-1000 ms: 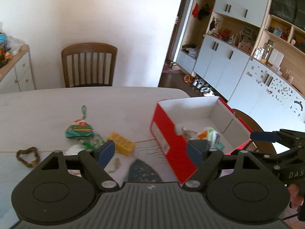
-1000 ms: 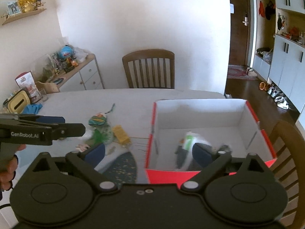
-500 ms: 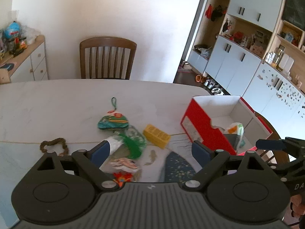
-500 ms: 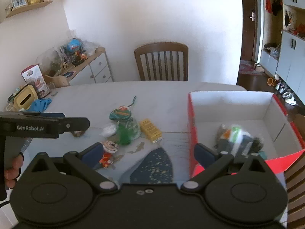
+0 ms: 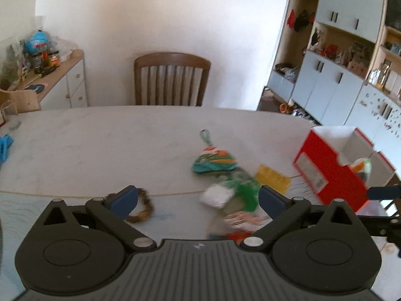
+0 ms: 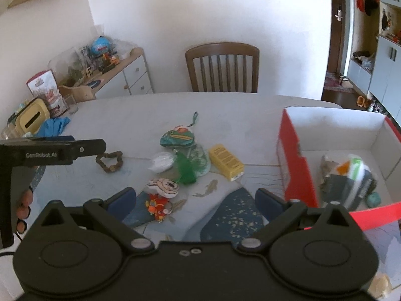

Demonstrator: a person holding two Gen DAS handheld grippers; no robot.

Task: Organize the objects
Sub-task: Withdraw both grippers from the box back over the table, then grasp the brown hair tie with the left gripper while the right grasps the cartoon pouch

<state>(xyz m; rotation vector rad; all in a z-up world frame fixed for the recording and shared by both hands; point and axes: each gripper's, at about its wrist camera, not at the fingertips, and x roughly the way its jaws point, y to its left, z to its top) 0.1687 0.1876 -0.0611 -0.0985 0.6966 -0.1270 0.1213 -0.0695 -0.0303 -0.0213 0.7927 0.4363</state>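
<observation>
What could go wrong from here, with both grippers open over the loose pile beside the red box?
1. The white pouch, green tassel and teal embroidered sachet lie touching or overlapping, so the left gripper may well pinch two at once or drag a neighbour.
2. The left wrist view is motion-blurred, so aim might be off.
3. The right gripper sits close to the red box wall and could nudge it.

White wall (image 5: 155, 12), wooden chair (image 5: 172, 79), pale table (image 5: 100, 145), grey-blue cabinets (image 5: 333, 85).
</observation>
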